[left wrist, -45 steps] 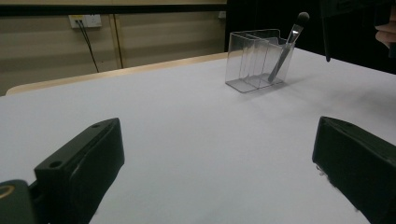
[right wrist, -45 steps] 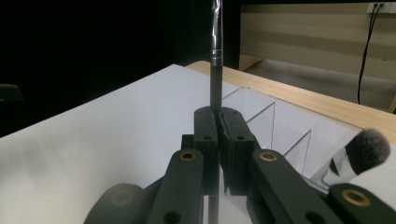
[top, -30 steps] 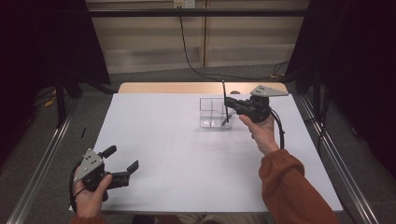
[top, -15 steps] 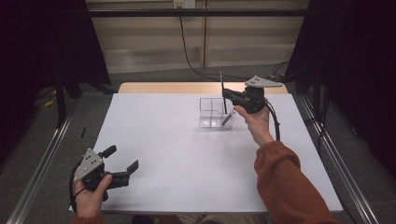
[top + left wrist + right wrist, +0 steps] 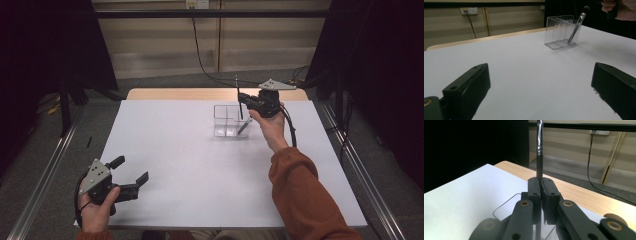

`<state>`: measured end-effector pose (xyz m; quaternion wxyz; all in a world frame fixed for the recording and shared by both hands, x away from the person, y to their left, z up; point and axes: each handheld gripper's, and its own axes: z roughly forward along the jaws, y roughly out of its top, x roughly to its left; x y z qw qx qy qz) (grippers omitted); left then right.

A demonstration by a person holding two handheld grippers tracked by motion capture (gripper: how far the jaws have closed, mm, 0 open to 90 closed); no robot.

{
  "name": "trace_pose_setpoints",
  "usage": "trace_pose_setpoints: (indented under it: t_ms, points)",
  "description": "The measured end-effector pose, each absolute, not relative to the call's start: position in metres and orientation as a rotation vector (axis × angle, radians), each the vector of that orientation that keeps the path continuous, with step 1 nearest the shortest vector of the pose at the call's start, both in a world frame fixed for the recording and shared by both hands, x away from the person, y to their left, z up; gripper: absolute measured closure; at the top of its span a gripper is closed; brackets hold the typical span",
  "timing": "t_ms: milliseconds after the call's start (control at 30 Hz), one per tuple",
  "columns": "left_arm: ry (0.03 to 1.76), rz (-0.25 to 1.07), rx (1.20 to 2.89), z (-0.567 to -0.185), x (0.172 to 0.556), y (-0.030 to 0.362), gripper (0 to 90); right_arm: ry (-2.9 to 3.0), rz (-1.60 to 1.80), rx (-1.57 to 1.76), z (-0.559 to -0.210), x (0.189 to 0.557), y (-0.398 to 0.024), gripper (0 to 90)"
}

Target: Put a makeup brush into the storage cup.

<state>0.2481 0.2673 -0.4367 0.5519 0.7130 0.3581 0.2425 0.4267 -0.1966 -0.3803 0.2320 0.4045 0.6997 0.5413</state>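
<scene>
Organiser (image 5: pixel 227 121), a clear divided box, stands on the far right part of the white table (image 5: pixel 200 165), and appears to be the thing being filled. One brush (image 5: pixel 244 126) leans inside its right compartment, bristle end up in the left gripper view, so at least one item looks stowed. Just above the box's right side, the right gripper (image 5: pixel 241 98) has its jaws pressed together on a slim dark brush handle (image 5: pixel 238 100), held upright with its lower end over or just inside the right-hand part of the box; whether it touches the bottom cannot be told. The right gripper view shows the handle rising straight from between the clamped jaws. Judged from this, a second brush is mid-placement and has yet to be let go. At the near left corner, well apart, the left gripper (image 5: pixel 131 174) rests low by the table with jaws spread, holding nothing.
</scene>
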Motion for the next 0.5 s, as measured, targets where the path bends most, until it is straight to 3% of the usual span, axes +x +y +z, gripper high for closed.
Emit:
trace_pose_setpoints:
  t_ms: [500]
  points:
    - [0.846,0.576,1.682,-0.4364,0.2475,0.2676,2.3,1.939,1.464,1.113,-0.3882,0.4298,-0.1922,85.9]
